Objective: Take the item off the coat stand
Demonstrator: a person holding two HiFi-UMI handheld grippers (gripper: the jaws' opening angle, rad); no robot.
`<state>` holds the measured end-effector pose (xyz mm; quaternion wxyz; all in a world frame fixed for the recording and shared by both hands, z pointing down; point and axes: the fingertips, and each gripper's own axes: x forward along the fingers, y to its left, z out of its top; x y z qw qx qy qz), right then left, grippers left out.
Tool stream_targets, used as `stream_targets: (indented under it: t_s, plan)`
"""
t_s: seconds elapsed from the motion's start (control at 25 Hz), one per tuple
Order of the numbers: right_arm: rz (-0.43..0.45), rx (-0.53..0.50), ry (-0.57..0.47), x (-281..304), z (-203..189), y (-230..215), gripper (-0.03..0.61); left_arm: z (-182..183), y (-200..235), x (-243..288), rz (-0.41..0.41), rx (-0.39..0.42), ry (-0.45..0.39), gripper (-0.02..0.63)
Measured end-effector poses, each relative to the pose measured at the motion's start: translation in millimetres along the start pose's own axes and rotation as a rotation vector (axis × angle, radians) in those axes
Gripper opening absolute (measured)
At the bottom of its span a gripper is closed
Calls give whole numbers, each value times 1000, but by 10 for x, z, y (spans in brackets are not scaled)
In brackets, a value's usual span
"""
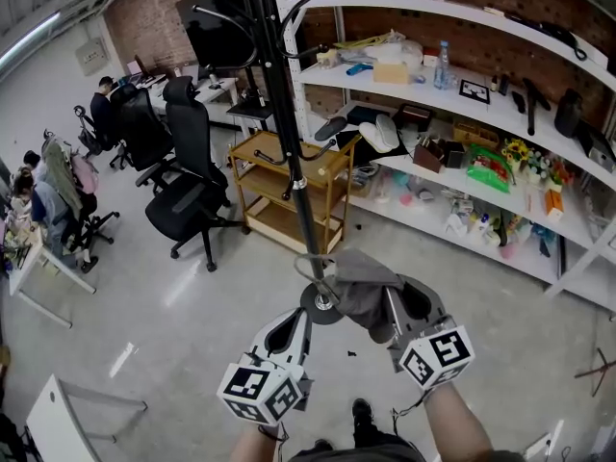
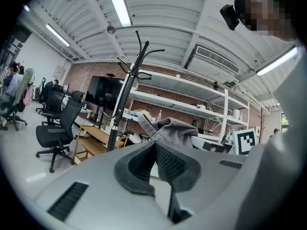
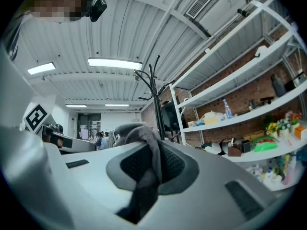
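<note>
My right hand-held gripper [image 1: 399, 302] grasps the grey cloth [image 1: 364, 282] to keep it off the coat stand [image 1: 288, 142] ahead-left. My left hand-held gripper [image 1: 299, 321], not needed, is clenched and empty.

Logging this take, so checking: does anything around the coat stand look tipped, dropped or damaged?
Nothing stands out. The coat stand is upright on its base, and the grey cloth is pinched in the right gripper, clear of the floor.

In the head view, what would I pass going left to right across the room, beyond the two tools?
Seated people → black office chairs → coat stand → white shelves. The wooden cart overlaps the stand, so it is left out.
</note>
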<state>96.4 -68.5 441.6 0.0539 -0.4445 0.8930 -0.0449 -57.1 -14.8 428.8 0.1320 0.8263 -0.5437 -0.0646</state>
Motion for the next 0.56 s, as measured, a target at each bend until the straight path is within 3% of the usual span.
stream_targets:
  t_s: [0.36,0.56]
  plan:
    - [-27,-21,-13,-76,115,-119,44,11,-120,100,-42,-8,3,6]
    - [-33,-17,22,-208,-6,-313,44,-68,-160,148,-39,-18,21,7]
